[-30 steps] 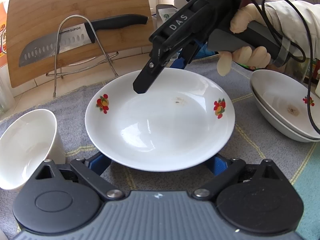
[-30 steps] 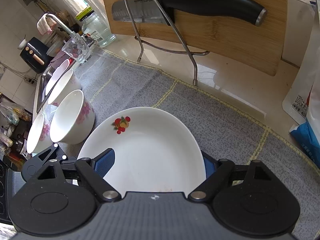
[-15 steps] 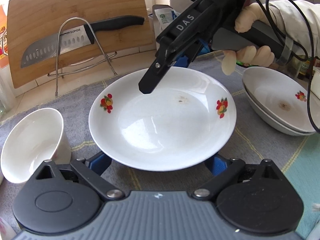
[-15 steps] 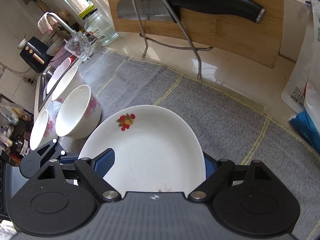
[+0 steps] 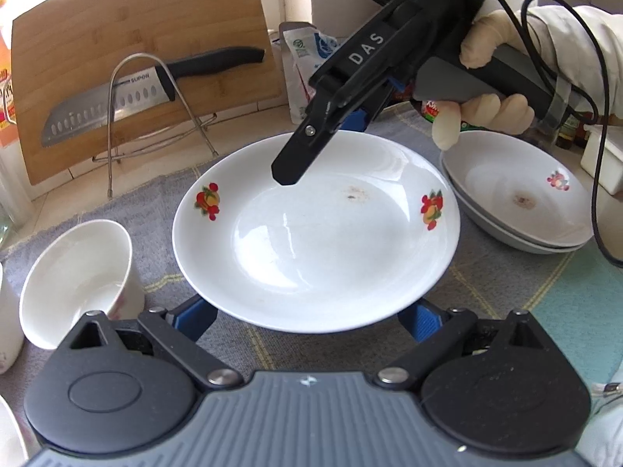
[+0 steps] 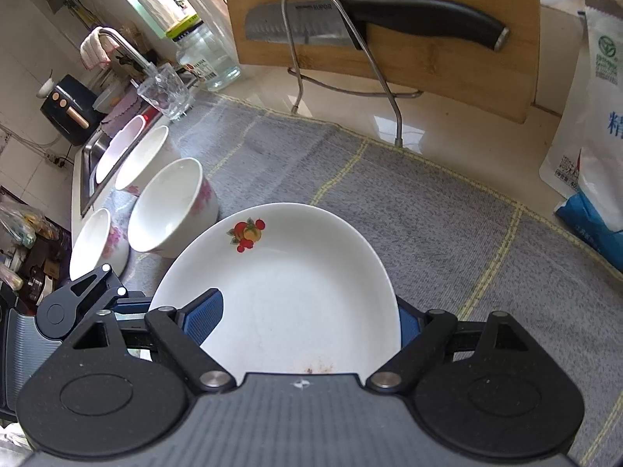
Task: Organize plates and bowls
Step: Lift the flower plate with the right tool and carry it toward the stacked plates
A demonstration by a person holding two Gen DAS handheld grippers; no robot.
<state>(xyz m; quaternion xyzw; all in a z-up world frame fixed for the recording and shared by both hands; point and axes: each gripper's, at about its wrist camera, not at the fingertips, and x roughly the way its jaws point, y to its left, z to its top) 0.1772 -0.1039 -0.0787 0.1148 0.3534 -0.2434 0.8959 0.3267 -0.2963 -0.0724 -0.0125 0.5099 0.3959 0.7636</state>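
A white plate (image 5: 311,241) with fruit decals hangs level just above the grey cloth, held from two sides. Its near rim sits between the blue pads of my left gripper (image 5: 307,317), whose jaws stand wide and shut on it. At the far rim my right gripper (image 5: 323,148) has one finger over the inside and one behind the edge. In the right wrist view the plate (image 6: 303,311) fills the gap of the right gripper (image 6: 305,319). The left gripper (image 6: 78,303) shows at the lower left. A stack of matching deep plates (image 5: 518,202) lies to the right.
Several white bowls (image 6: 171,206) stand on the cloth beside the sink (image 6: 89,155); one bowl (image 5: 74,284) is close on the left. Behind are a cutting board (image 5: 136,58) with a knife (image 5: 117,101) on a wire rack, a glass (image 6: 163,93) and bags (image 6: 592,136).
Both grippers have risen a little and carried the plate along. The bowl, the stack and the cutting board have shifted slightly in both views.
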